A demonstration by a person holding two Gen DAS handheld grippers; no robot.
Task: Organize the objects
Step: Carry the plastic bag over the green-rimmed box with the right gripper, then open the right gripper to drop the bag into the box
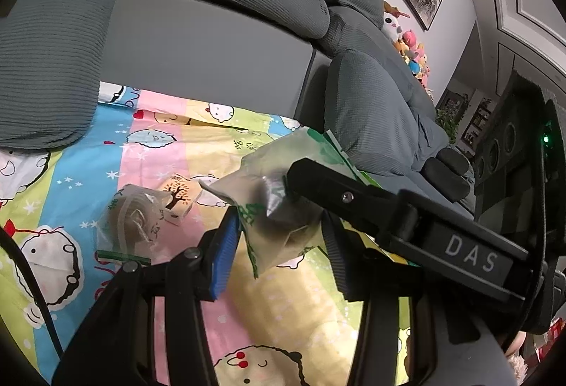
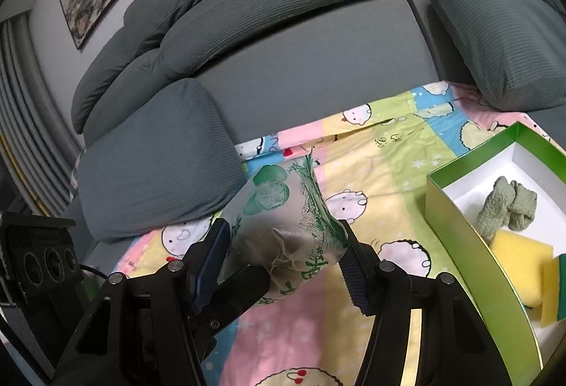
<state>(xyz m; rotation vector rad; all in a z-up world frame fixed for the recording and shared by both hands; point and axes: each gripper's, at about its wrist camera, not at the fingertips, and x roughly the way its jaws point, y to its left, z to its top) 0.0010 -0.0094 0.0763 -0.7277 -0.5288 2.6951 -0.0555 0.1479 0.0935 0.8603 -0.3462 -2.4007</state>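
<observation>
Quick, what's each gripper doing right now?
Left gripper: closed on the crinkly pale plastic bag with green print.
Right gripper: closed on the same bag.

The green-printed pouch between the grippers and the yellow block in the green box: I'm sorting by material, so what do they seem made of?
Green-printed pouch: thin plastic film, probably foil-lined; it crinkles and shines silvery where pinched. Yellow block: soft foam sponge, matte, with a green scouring layer at its edge.

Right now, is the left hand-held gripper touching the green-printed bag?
Touching. In the left wrist view the left hand-held gripper has the bag between its fingers, and the blue pad presses against the bag's side.
</observation>
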